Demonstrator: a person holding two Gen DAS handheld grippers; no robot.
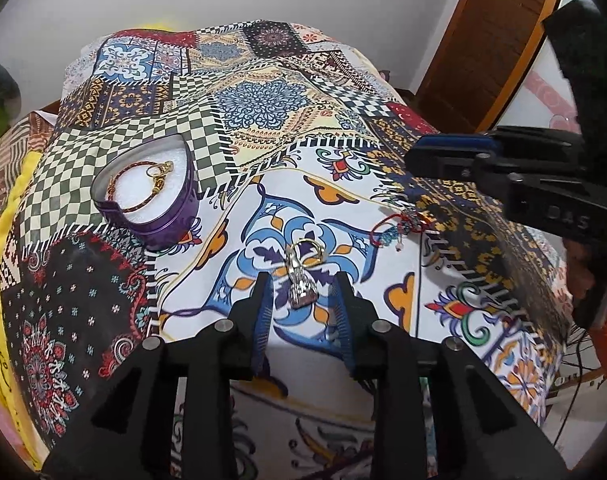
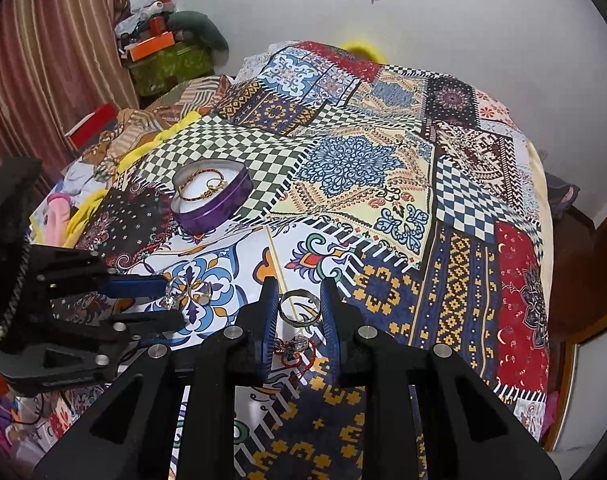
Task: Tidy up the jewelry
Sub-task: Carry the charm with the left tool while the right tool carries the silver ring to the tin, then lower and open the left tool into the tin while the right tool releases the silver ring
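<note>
Patchwork bedspread [image 2: 383, 168] on bed; white wall [image 2: 263, 8], striped curtain [image 2: 43, 60]

Both wrist views overlook the patchwork bedspread [image 1: 263, 128], sharing it

Tin: we see a purple heart-shaped tin [image 1: 153, 216] [image 2: 213, 196], open, white padding inside, resting upright on the patchwork cloth.
Bracelet in tin: a gold and dark red beaded bracelet [image 1: 141, 188] [image 2: 201, 187] lies curved on the padding.
Silver charm: we find a silver charm [image 1: 301, 280] [image 2: 174, 291] joined to a gold ring, lying flat on the blue floral patch.
Red bracelet: a red cord bracelet [image 1: 399, 226] [image 2: 293, 350] with beads lies loosely tangled, near the charm.
Silver ring: we note a plain silver ring [image 2: 299, 306] flat on the cloth, just beside the red bracelet.
</note>
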